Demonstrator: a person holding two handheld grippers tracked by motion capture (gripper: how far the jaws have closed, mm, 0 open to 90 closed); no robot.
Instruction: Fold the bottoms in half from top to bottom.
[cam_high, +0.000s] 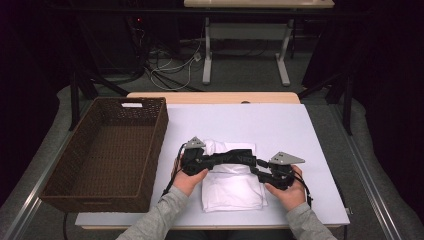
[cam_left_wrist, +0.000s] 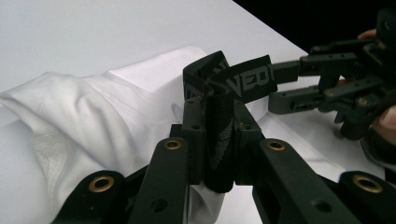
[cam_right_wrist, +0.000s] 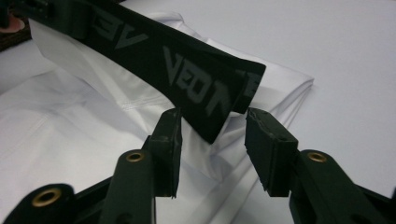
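A person is sitting at the white desk (cam_high: 280, 125), working both grippers over a folded white garment (cam_high: 231, 187) that is lying toward the six o'clock edge of the desktop. A black elastic band (cam_high: 235, 157) with grey lettering is stretching across the top of the garment, running from nine o'clock to three o'clock between the two tools.

The left gripper (cam_high: 200, 161) is sitting at the nine o'clock end of the band, with the person's left hand (cam_high: 189, 181) wrapping it from below. In the left gripper view its fingers (cam_left_wrist: 194, 135) are standing close together and clamping a bunched fold of the band (cam_left_wrist: 219, 140) between them; the band is looping up out of the grip and heading off toward one o'clock, where the other tool is waiting.

The right gripper (cam_high: 264, 172) is sitting at the three o'clock end, cradled in the right hand (cam_high: 287, 192). In the right gripper view its fingers (cam_right_wrist: 168, 140) are standing apart, and the free end of the band (cam_right_wrist: 205, 88) is hanging in the gap at twelve o'clock without either pad pressing on it. The white garment (cam_right_wrist: 93, 121) is lying underneath.

A brown wicker basket (cam_high: 70, 165) is resting at nine o'clock, just beside the desk's left edge and well apart from the garment.
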